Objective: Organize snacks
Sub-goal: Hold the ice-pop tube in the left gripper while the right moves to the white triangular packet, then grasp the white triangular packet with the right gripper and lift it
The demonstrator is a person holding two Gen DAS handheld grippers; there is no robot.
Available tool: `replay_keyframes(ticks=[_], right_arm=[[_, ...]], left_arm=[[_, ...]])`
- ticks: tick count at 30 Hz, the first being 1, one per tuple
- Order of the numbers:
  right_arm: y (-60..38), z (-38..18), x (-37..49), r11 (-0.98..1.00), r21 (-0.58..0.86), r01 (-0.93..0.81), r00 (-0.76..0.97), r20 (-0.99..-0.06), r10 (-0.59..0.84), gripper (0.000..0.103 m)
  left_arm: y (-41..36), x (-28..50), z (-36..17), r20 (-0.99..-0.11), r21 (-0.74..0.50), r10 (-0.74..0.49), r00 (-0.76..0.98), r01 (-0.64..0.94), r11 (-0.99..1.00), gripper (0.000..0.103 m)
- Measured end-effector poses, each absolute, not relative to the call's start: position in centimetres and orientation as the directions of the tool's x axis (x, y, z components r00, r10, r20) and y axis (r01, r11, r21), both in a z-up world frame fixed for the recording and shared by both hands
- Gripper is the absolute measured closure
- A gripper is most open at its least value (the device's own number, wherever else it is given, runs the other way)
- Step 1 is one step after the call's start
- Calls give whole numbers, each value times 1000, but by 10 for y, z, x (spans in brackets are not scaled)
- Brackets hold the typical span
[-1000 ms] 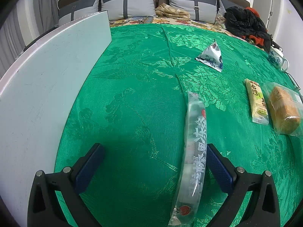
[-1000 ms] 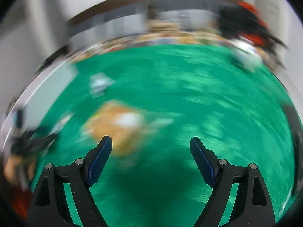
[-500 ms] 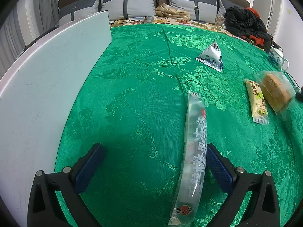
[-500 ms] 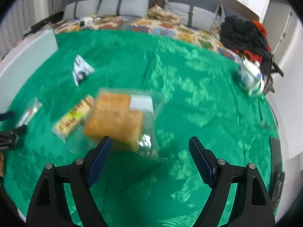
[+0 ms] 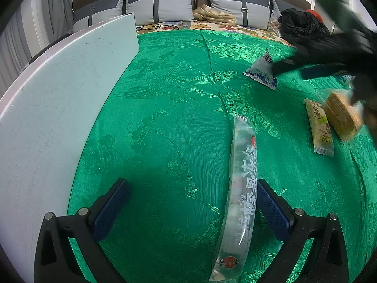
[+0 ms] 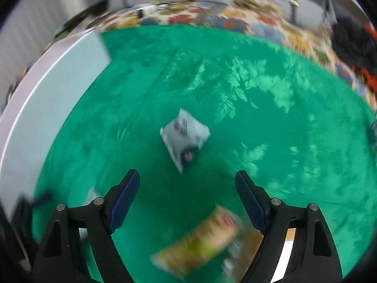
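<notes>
Both grippers stand spread and empty over the green cloth (image 5: 165,118). Left gripper (image 5: 193,202) hovers low, a long clear jelly tube (image 5: 242,188) lying just inside its right finger. Right gripper (image 6: 187,193) hangs above a white triangular packet (image 6: 183,136) near the cloth's middle; a yellow wafer pack (image 5: 319,127) and wrapped cake (image 5: 341,115) lie beside each other toward the right edge.

We see a long jelly tube (image 5: 241,195) lying on the cloth-covered surface (image 5: 169,122). Left of the tube lies a flat board (image 5: 54,108). Right of the tube sit a snack bar (image 5: 319,127) and, just beside it, a wrapped cake (image 5: 341,115). Behind the tube rests a triangular pouch (image 5: 261,72).
</notes>
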State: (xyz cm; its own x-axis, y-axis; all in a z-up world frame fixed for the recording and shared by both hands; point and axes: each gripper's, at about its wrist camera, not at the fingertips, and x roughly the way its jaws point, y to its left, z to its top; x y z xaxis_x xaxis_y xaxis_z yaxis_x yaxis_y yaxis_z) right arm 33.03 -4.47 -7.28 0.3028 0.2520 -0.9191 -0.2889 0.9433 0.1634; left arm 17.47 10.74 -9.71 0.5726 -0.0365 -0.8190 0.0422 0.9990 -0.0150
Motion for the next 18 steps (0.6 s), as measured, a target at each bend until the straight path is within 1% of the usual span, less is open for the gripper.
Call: replay_keyframes(ticks=[2, 4, 5, 6, 7, 8, 9, 13, 18], right_arm=[[-41, -80, 340, 948, 211, -240, 298, -913, 278, 18], [-31, -90, 347, 955, 200, -219, 298, -918, 261, 19], [-31, -91, 347, 958, 191, -212, 300, -920, 250, 23], [-29, -94, 350, 960, 194, -201, 301, -921, 249, 53], [-30, -96, 352, 960, 205, -192, 289, -923, 255, 75], [-33, -96, 353, 963, 205, -174, 278, -928, 248, 84], [-37, -94, 354, 964, 214, -159, 292, -922, 253, 90], [-48, -82, 348, 958, 236, -160, 329, -903, 278, 93], [-71, -52, 324, 928, 320, -189, 367, -854, 369, 96]], left_arm=[[107, 175, -97, -819, -15, -36, 573, 42, 999, 0], [107, 175, -97, -819, -15, -36, 573, 42, 999, 0], [107, 175, -97, -819, -15, -36, 573, 42, 999, 0], [107, 175, -98, -819, -15, -36, 573, 42, 999, 0], [107, 175, -98, -819, -15, -36, 573, 42, 999, 0], [108, 175, -98, -819, -15, -36, 573, 42, 999, 0], [108, 175, -98, -819, -15, -36, 573, 42, 999, 0], [107, 174, -97, -819, -15, -36, 573, 41, 999, 0], [107, 174, -97, -819, -15, -35, 573, 41, 999, 0]])
